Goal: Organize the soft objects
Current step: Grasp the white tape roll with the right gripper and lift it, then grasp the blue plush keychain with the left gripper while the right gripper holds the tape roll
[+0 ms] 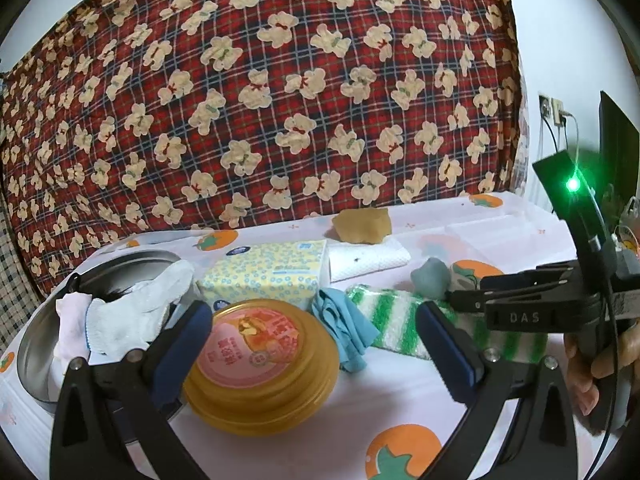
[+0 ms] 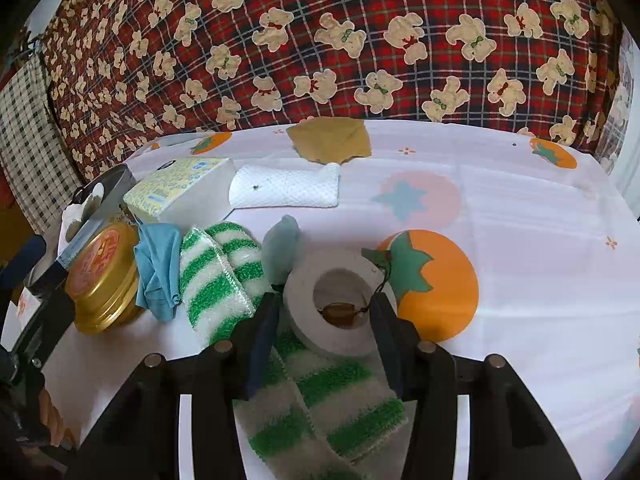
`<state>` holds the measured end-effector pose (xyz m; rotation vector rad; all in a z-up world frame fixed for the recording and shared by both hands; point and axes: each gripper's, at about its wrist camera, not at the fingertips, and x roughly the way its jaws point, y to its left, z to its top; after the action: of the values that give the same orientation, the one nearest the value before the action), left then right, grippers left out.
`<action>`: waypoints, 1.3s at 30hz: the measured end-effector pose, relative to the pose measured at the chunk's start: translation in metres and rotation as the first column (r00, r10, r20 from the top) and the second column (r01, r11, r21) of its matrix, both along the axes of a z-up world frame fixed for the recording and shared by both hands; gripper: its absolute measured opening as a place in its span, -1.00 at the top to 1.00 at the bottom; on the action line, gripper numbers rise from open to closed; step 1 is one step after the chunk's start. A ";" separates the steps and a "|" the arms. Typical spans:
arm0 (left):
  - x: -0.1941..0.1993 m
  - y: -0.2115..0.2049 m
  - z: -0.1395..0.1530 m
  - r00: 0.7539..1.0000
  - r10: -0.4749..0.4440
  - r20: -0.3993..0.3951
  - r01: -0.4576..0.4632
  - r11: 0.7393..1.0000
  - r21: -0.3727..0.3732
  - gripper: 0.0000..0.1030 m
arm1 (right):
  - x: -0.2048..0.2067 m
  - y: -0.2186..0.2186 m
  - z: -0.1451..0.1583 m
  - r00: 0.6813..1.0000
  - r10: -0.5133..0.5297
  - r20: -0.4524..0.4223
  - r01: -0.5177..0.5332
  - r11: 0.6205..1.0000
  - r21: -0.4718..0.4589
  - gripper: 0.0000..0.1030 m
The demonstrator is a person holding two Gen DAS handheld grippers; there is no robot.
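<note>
The toilet-paper roll (image 2: 334,312) lies on its side atop the green-and-white striped cloth (image 2: 218,280), its hollow core facing up toward the right gripper (image 2: 324,312), so its axis runs roughly along the gripper's line of sight. The 2 pads (image 2: 262,344) stand 1 at each flank of the roll, at or very near its sides; I judge it a grip, though I cannot tell how firm. A small brown object shows inside the core (too dim to name). The right hand points steeply down over the cloth and is much the nearer.

The metal bowl (image 1: 36,344), white sock (image 1: 132,312) draped over its rim, sits far left beside the gold tin (image 1: 260,364). The left gripper (image 1: 316,344) hovers nearly level above that tin, jaws wide, holding nothing.
</note>
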<state>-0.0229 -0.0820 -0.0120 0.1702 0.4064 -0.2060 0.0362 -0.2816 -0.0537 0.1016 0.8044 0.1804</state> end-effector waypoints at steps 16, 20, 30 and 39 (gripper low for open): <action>-0.003 0.000 0.001 1.000 0.020 0.023 -0.020 1.000 0.005 -0.99 | -0.011 -0.033 0.010 0.992 -0.097 0.081 0.085 0.986 0.143 0.65; -0.002 0.000 0.000 1.000 0.022 0.018 -0.022 1.000 0.005 -0.99 | -0.037 -0.044 0.027 0.961 -0.155 0.229 0.109 0.974 0.200 0.65; 0.010 -0.016 -0.001 0.994 -0.106 -0.019 0.104 0.989 -0.101 -0.99 | -0.056 -0.048 0.048 0.878 -0.280 0.389 0.257 0.960 0.109 0.65; 0.060 -0.103 -0.004 0.965 -0.205 -0.162 0.199 0.979 -0.053 -0.43 | -0.064 -0.062 0.055 0.820 -0.347 0.455 0.362 0.931 0.057 0.64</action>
<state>0.0374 -0.1855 -0.0159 0.1592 0.5516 -0.4306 -0.0276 -0.3441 0.0009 0.1696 0.3006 -0.1627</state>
